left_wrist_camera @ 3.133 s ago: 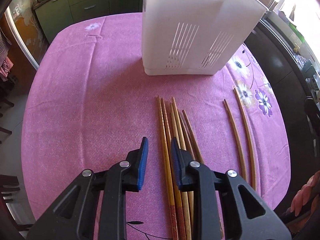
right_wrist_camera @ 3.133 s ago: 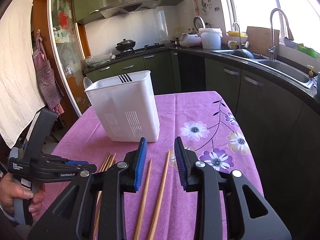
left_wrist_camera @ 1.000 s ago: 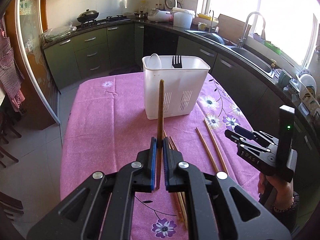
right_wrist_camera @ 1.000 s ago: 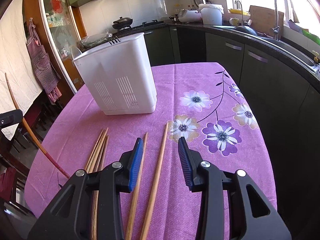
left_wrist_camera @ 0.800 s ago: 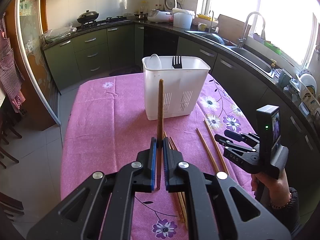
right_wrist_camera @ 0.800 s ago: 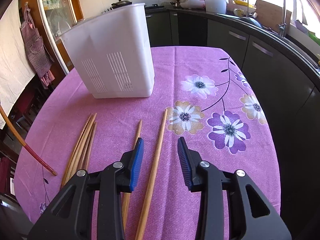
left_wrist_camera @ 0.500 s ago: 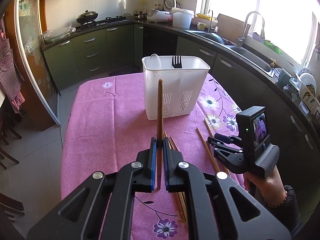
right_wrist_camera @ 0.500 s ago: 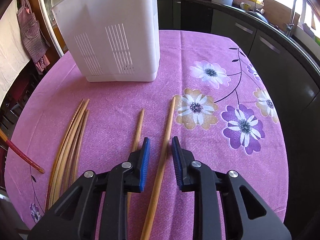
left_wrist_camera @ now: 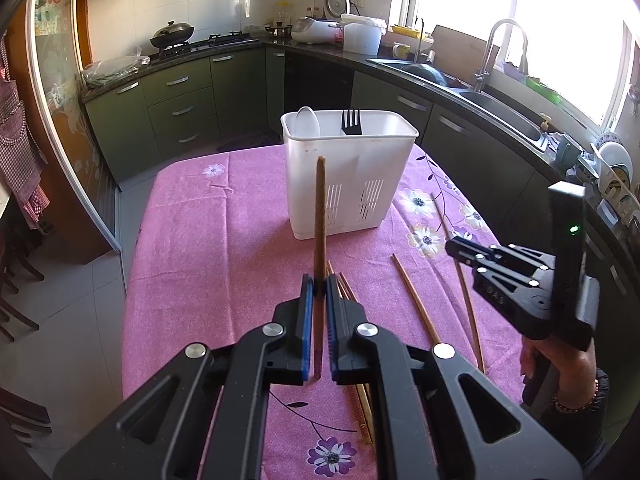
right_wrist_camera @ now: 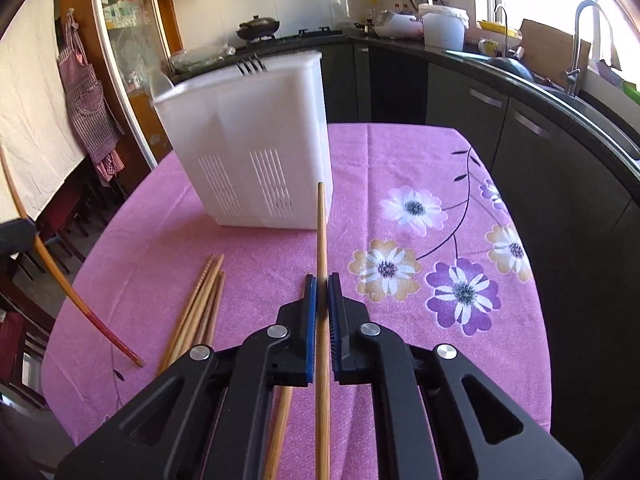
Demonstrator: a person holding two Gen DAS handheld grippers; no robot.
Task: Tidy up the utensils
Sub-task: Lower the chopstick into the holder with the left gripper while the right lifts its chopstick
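My left gripper [left_wrist_camera: 316, 285] is shut on a dark brown chopstick [left_wrist_camera: 320, 216] and holds it above the pink tablecloth [left_wrist_camera: 224, 248], pointing toward the white utensil holder [left_wrist_camera: 348, 184]. The holder contains a white spoon [left_wrist_camera: 307, 121] and a black fork [left_wrist_camera: 351, 122]. My right gripper [right_wrist_camera: 322, 282] is shut on a light wooden chopstick [right_wrist_camera: 321, 232], lifted above the cloth in front of the holder [right_wrist_camera: 256, 148]. The left gripper's chopstick [right_wrist_camera: 60, 276] shows at the left of the right wrist view. The right gripper [left_wrist_camera: 520, 280] shows at the right of the left wrist view.
A bundle of several chopsticks [right_wrist_camera: 196, 312] lies left of my right gripper, and one more chopstick [right_wrist_camera: 280, 428] lies under it. In the left wrist view a lone chopstick [left_wrist_camera: 416, 300] lies on the cloth. Dark kitchen cabinets and a sink [left_wrist_camera: 500, 108] surround the table.
My right gripper closed on the light chopstick and lifted it off the cloth. My left gripper stayed still, holding its chopstick.
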